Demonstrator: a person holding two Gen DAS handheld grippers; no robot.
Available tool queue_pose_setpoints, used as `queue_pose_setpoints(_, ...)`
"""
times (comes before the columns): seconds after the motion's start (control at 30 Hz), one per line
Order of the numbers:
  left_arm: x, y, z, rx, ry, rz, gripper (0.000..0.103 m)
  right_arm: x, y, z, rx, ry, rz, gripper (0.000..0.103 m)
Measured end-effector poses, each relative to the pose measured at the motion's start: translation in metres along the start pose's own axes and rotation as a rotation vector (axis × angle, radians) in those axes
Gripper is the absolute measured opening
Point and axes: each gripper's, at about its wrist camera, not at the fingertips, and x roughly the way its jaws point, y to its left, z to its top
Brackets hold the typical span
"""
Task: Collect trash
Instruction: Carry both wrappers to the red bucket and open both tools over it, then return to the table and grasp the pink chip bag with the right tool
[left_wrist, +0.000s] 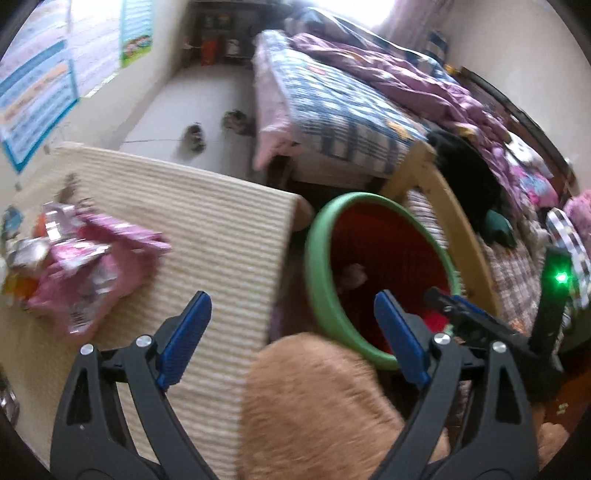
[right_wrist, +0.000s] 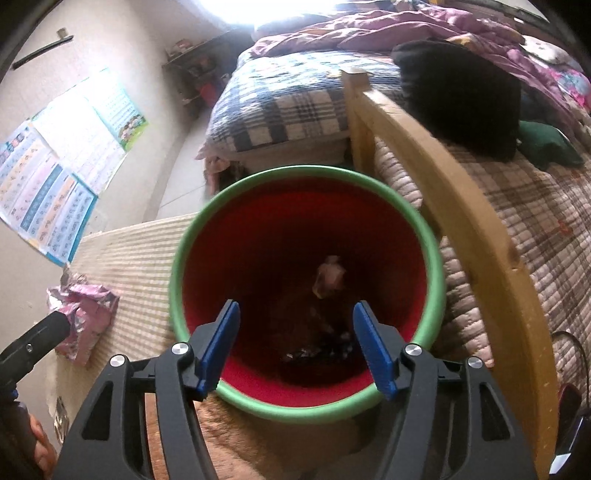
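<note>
A red bin with a green rim (right_wrist: 177, 280) stands beside the bed; it also shows in the left wrist view (left_wrist: 314, 258). A crumpled pale scrap (right_wrist: 328, 277) and dark bits lie inside it. My right gripper (right_wrist: 295, 317) is open and empty, just over the bin's mouth. My left gripper (left_wrist: 291, 310) is open and empty, between the bin and a striped beige mat (left_wrist: 207, 229). Pink and silver wrappers (left_wrist: 85, 269) lie on the mat at the left; they also show in the right wrist view (right_wrist: 88, 314).
A wooden bed frame (right_wrist: 436, 177) with quilts and a black garment (right_wrist: 458, 88) is right of the bin. A tan furry cushion (left_wrist: 317, 406) lies below the left gripper. Slippers (left_wrist: 195, 136) sit on the far floor. Posters (right_wrist: 55, 177) hang on the left wall.
</note>
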Motion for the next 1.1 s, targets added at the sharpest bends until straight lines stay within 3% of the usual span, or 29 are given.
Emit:
queue_pose_setpoints(0.3, -0.043, 0.097, -0.018, -0.135, -0.079, 0.206, 0.094, 0.006, 0.048, -0.011, -0.109, 0.034, 0.042, 0.062)
queue_pose_setpoints(0.4, -0.057, 0.127, -0.026, -0.174, -0.101, 0.302, 0.097, 0.008, 0.063, -0.016, -0.147, 0.046, 0.047, 0.062)
queue_pose_setpoints(0.5, -0.07, 0.148, -0.038, -0.177, -0.137, 0.444, 0.097, 0.011, 0.084, -0.02, -0.175, 0.065, 0.074, 0.062)
queue_pose_setpoints(0.57, -0.077, 0.153, -0.045, -0.166, -0.167, 0.485, 0.097, 0.014, 0.1, -0.019, -0.186, 0.078, 0.117, 0.064)
queue_pose_setpoints(0.67, -0.086, 0.157, -0.055, -0.174, -0.205, 0.511, 0.097, 0.023, 0.135, -0.023, -0.193, 0.116, 0.215, 0.07)
queue_pose_setpoints(0.83, -0.096, 0.158, -0.064, -0.163, -0.237, 0.505, 0.097, 0.056, 0.206, -0.038, -0.212, 0.218, 0.356, 0.07)
queue_pose_setpoints(1.0, -0.099, 0.151, -0.072, -0.116, -0.262, 0.527, 0.097, 0.093, 0.26, -0.044, -0.166, 0.308, 0.409, 0.07)
queue_pose_setpoints(1.1, -0.108, 0.156, -0.078, -0.116, -0.304, 0.46, 0.097, 0.113, 0.279, -0.043, -0.121, 0.353, 0.402, 0.07)
